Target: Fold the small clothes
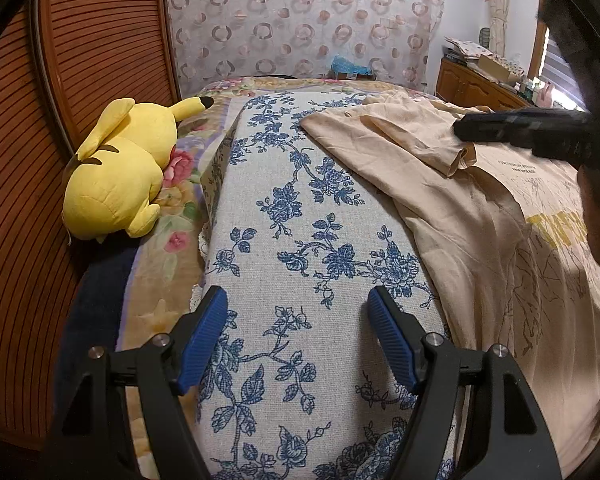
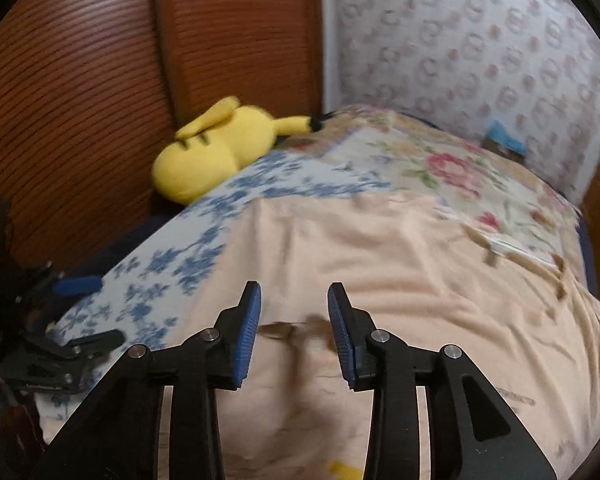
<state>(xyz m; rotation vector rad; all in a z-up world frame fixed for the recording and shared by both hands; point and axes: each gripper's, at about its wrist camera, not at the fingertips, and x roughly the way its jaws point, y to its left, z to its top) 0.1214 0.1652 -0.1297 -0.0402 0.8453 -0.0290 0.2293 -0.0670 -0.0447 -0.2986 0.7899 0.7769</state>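
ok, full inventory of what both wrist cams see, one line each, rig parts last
T-shirt: one, beige with yellow print, spread on the right of the blue-flowered cloth
blue-flowered cloth: one, white and blue, over the bed
blanket: one, pink-flowered, under the cloth
plush toy: one, yellow, at the bed's left edge by the wooden panel
wooden panel: brown, ribbed, left
curtain: pale, ring pattern, behind the bed
cabinet: one, brown, cluttered top, far right
left gripper: jaws open, empty, over the cloth
right gripper: jaws apart, empty, over the T-shirt
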